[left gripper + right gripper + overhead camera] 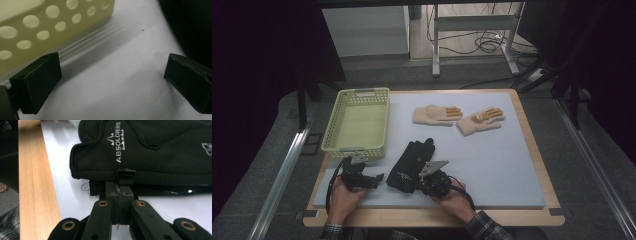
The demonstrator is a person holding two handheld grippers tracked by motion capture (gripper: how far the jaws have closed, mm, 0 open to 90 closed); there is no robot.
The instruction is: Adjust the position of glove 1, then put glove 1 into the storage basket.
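A pair of black gloves [409, 162], stacked and printed "ABSOLDIERS", lies on the white mat [492, 165] near its front edge. My right gripper [418, 187] is at their near cuff. In the right gripper view its jaws [120, 191] are pressed together on a small black tab [125, 173] at the cuff of the black gloves [155, 152]. My left gripper [380, 179] rests low on the mat just left of the black gloves. It stands open [112, 82] with nothing between its fingers, and the basket's wall [50, 22] is close on one side.
A pale yellow perforated basket [362, 92] stands at the back left of the mat. Two beige gloves [434, 115] [479, 121] lie side by side at the back centre. The table's wooden rim [35, 182] runs beside the mat.
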